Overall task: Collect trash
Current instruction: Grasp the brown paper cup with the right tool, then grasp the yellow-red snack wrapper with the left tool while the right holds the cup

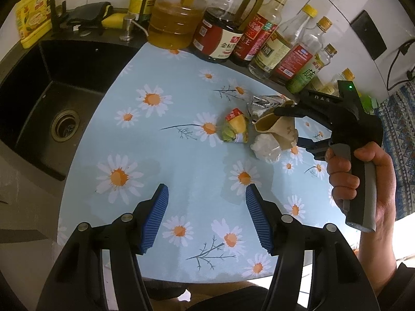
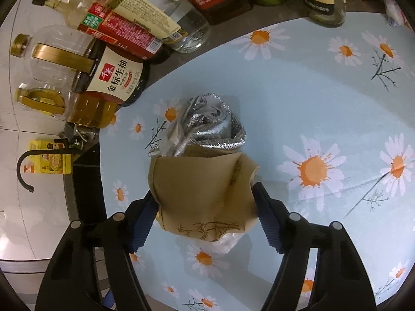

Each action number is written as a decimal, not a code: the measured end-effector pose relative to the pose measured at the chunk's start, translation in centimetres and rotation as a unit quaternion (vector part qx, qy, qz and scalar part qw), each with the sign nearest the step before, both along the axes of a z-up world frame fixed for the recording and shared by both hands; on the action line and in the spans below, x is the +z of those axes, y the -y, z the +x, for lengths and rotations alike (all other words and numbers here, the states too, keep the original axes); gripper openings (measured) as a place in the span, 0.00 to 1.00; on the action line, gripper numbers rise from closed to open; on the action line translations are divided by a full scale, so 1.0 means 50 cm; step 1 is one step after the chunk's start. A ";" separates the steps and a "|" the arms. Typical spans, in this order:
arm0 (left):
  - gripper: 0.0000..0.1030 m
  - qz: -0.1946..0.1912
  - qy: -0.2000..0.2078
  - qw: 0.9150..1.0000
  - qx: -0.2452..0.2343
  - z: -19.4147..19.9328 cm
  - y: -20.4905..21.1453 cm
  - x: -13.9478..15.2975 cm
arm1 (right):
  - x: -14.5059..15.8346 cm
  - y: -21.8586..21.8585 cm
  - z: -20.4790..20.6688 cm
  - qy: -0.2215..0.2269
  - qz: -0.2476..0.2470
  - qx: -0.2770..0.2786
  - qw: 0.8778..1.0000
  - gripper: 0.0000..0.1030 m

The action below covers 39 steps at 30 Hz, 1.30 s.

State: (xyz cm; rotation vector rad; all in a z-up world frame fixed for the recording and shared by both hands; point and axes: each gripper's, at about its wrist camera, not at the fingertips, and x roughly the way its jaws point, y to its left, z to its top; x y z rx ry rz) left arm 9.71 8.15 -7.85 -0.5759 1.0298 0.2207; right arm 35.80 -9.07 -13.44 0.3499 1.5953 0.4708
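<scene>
A paper cup (image 2: 202, 194) lay between the fingers of the right claw (image 2: 205, 207), with a foil wrapper (image 2: 207, 127) behind it. Bottles (image 1: 233, 33) lined the rear of the counter (image 1: 181, 160) (sink (image 1: 52, 103) to its left).

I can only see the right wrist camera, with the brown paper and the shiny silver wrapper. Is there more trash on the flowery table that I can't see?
Observer: Yes. The left wrist view shows a crumpled yellow, green and red wrapper lying just left of the brown paper piece.
Operator: What is my other grabber doing?
Observer: The left gripper hangs open over the light blue daisy-print tablecloth, with nothing between its jaws.
Operator: Is anything else over there?
Observer: A black sink with a round metal drain sits to the left of the cloth.
</scene>
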 end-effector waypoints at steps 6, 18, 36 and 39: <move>0.58 0.006 0.000 1.000 -0.018 0.027 0.011 0.005 | 0.019 0.035 -0.008 0.005 0.015 -0.011 1.000 0.69; 0.68 0.029 -0.009 0.997 -0.064 0.100 0.034 0.002 | 0.068 0.120 -0.035 0.020 0.033 -0.025 0.999 0.69; 0.68 0.067 -0.061 0.988 -0.127 0.268 0.053 -0.057 | 0.107 0.253 -0.083 0.047 0.026 -0.008 0.999 0.69; 0.68 0.069 -0.075 0.986 -0.131 0.299 0.051 -0.075 | 0.109 0.268 -0.087 0.051 0.025 -0.005 0.998 0.69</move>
